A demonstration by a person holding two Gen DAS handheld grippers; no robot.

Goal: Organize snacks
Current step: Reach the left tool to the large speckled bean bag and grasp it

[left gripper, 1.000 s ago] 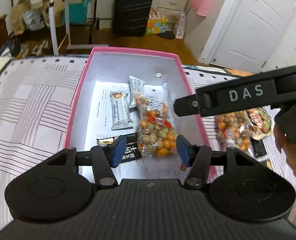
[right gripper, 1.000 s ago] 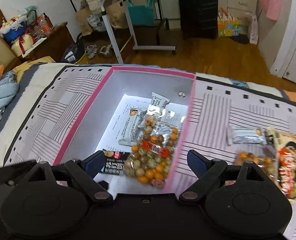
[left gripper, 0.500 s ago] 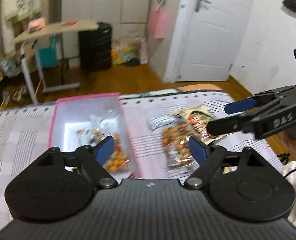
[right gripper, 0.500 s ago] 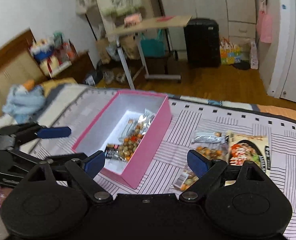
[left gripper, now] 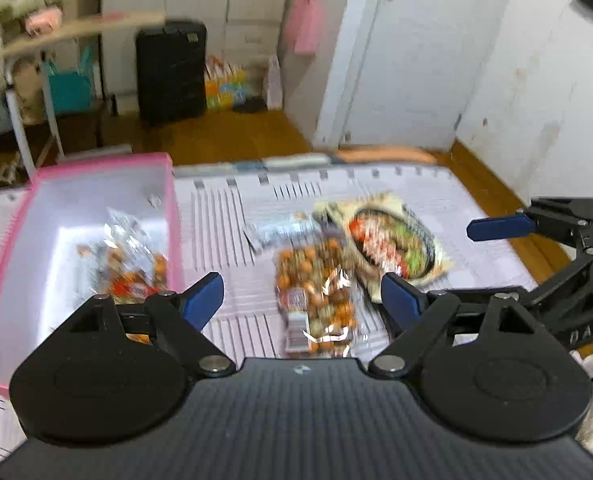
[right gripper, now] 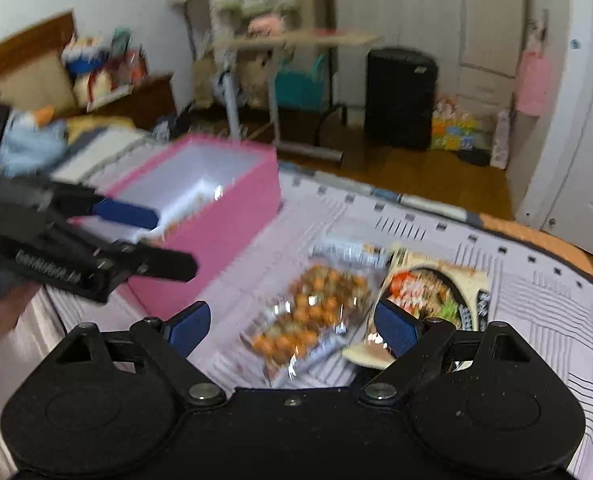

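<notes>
A pink box [left gripper: 96,168] stands on the patterned bedspread with several snack packs inside, among them a clear bag of orange nuts [left gripper: 132,268]. To its right lie a second nut bag [left gripper: 316,292], a silver bar wrapper [left gripper: 280,230] and a beige noodle pack [left gripper: 392,240]. My left gripper [left gripper: 302,300] is open and empty above the second nut bag. My right gripper [right gripper: 294,326] is open and empty over the same nut bag [right gripper: 308,320], with the noodle pack [right gripper: 428,292] to the right and the pink box [right gripper: 220,216] to the left.
The bed's edge drops to a wooden floor [left gripper: 216,136] beyond the box. A black suitcase [left gripper: 172,72], a folding table [right gripper: 292,40] and a white door [left gripper: 420,52] stand behind. The other gripper shows at the edge of each view.
Both grippers have pulled back from the pink box and swung right toward the snacks on the bedspread. The left jaws have opened wider. The views are motion-blurred.
</notes>
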